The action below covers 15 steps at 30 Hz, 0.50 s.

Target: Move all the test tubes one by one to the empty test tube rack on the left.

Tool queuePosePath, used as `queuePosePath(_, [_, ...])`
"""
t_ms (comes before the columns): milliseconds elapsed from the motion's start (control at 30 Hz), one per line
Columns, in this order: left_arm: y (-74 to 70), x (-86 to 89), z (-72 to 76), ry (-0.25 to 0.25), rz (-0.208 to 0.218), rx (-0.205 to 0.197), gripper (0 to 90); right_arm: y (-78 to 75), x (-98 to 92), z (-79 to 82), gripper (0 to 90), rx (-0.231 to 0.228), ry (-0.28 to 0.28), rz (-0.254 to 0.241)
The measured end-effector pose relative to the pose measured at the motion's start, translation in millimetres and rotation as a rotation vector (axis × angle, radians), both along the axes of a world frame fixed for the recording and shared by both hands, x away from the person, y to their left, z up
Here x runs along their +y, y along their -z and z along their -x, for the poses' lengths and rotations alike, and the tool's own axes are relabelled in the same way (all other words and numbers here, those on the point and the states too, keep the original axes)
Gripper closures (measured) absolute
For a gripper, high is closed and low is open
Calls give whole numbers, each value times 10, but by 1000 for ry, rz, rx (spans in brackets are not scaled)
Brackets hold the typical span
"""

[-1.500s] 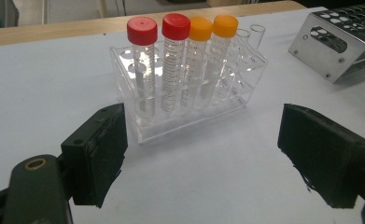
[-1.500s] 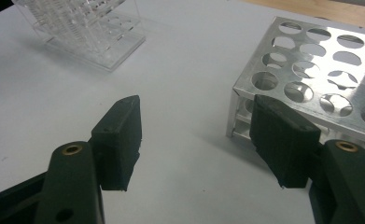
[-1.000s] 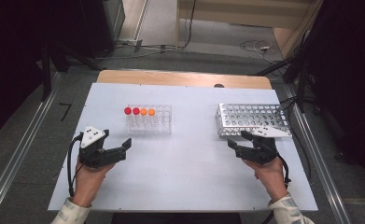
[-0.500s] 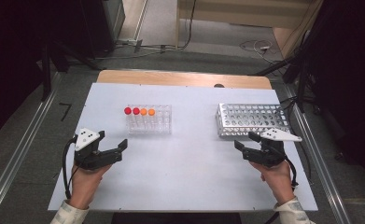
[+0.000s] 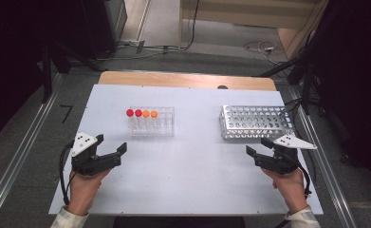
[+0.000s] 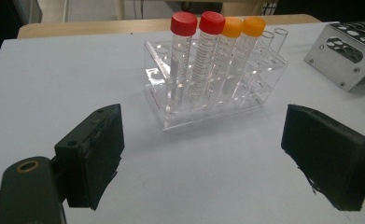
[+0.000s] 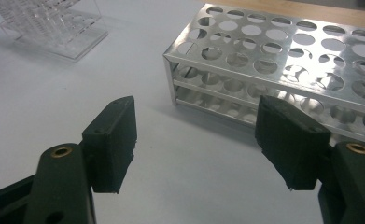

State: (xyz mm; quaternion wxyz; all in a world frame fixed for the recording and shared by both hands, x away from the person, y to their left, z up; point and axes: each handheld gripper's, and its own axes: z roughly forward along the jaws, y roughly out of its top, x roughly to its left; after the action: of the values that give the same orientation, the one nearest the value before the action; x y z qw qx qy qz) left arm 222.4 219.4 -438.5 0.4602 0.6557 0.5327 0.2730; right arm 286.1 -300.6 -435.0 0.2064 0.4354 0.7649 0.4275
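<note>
Metal rack (image 7: 283, 60) just beyond open right gripper (image 7: 196, 140).

right gripper (image 5: 259, 149): the black two-jaw tool under a grey three-cornered plate now sits just in front of the silver perforated metal tube rack (image 5: 254, 121), off its right end; a second ago it was closer in, right against the rack's near right corner.
right gripper jaws: just opened a little wider; nothing lies between them, only bare white table (image 5: 197, 175).
right hand (image 5: 290, 185): drawn back from the metal rack toward the near table edge, wrist now low at that edge.
left gripper (image 5: 112, 145): black tool with a dotted grey plate, slightly farther from the metal rack, nearer the left table edge; jaws apart and empty.
</note>
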Motion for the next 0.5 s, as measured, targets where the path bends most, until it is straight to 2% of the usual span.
queuePosePath(300, [18,27,66,4,0,6,136,9,-141,69,280,2,26,-8])
queuePosePath(500, [-2,34,116,4,4,-7,136,9,-220,123,281,0,40,-11])
